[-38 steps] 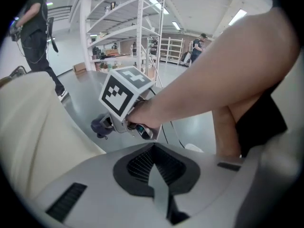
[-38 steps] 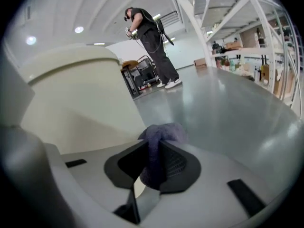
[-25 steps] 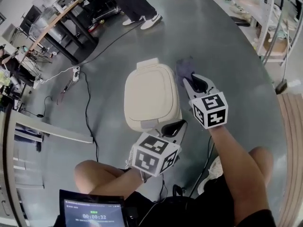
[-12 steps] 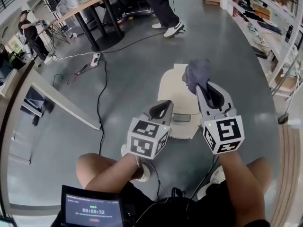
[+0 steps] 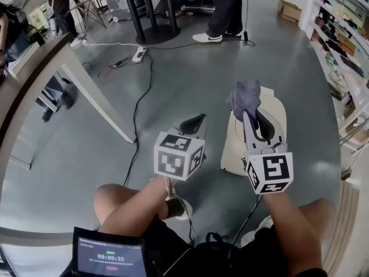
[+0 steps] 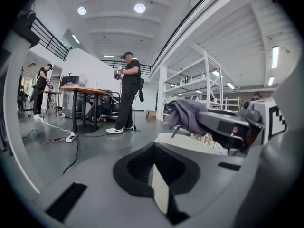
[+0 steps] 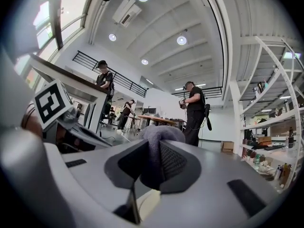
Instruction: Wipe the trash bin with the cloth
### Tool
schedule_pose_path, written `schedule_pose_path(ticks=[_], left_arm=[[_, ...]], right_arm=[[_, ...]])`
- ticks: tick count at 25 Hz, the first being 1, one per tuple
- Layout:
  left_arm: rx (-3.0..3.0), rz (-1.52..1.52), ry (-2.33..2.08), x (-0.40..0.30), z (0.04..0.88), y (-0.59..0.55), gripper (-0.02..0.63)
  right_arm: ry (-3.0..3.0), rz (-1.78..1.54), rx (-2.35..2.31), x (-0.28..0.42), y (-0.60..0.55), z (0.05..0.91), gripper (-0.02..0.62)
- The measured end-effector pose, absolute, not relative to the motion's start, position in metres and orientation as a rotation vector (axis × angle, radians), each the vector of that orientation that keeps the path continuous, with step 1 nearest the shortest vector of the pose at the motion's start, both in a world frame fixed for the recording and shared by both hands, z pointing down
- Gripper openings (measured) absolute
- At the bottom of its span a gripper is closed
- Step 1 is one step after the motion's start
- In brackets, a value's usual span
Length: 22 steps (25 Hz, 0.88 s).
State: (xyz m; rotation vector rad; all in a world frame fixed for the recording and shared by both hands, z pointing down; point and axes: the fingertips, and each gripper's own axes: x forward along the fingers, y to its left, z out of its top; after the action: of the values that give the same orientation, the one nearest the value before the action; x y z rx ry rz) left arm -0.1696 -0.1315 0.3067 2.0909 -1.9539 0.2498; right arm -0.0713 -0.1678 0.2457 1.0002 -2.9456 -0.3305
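Cloth (image 5: 245,95), pinched between the fingers of the right gripper (image 5: 252,119), has lifted off the trash bin (image 5: 233,148), pausing the wipe, while the left gripper (image 5: 193,123) keeps its fingers pressed together.

The cloth (image 5: 244,96), a greyish-purple wad, is pinched in the right gripper (image 5: 247,113) over the bin (image 5: 235,146). The bin is cream, lid shut, standing on the grey floor (image 5: 173,97).
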Motion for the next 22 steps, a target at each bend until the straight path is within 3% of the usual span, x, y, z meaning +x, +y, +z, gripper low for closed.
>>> schedule_pose_path(ticks=[12, 22], left_arm=[[2.078, 0.204, -1.99, -0.274, 0.313, -0.129, 0.002], [2.12, 0.15, -1.858, -0.294, 0.369, -0.137, 0.002]], right_arm=[[-2.868, -0.149, 1.17, -0.167, -0.128, 0.302, 0.069], [-2.736, 0.041, 1.393, -0.18, -0.125, 0.372, 0.069]])
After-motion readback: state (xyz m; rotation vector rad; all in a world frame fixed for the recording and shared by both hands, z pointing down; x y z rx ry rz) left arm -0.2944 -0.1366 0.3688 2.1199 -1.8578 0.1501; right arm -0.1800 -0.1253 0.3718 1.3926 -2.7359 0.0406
